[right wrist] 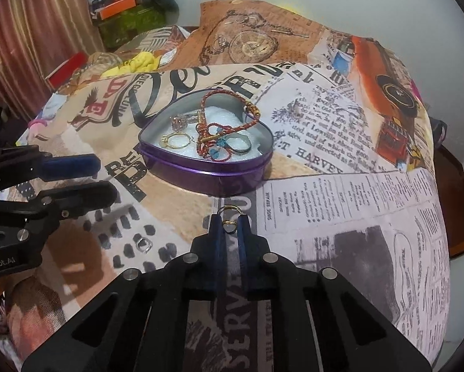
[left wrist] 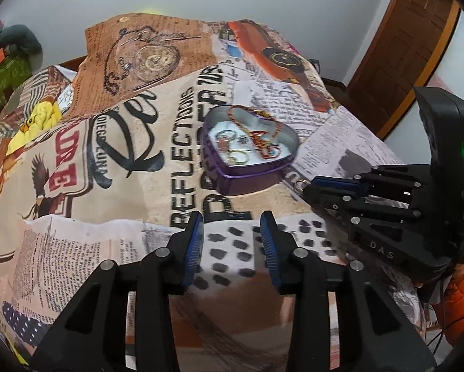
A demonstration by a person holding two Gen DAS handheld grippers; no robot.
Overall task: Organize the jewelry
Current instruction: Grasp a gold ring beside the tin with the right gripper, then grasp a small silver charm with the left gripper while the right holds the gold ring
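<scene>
right hand-held gripper (right wrist: 230, 226) clamped on gold ring (right wrist: 229, 214), just short of purple heart tin (right wrist: 201, 170) on printed bedspread (right wrist: 371, 201). bracelet (right wrist: 229, 114) inside tin. left hand-held gripper (left wrist: 232, 226) spread apart, holding nothing. silver ring (right wrist: 144, 245) loose on bedspread.

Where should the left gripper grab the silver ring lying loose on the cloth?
The silver ring lies flat on the printed cloth, apart from the purple heart tin. Probably best to bring the open left gripper down from above, fingers straddling the band across its width and pinching opposite outer edges. A side approach would likely only push it along.
</scene>
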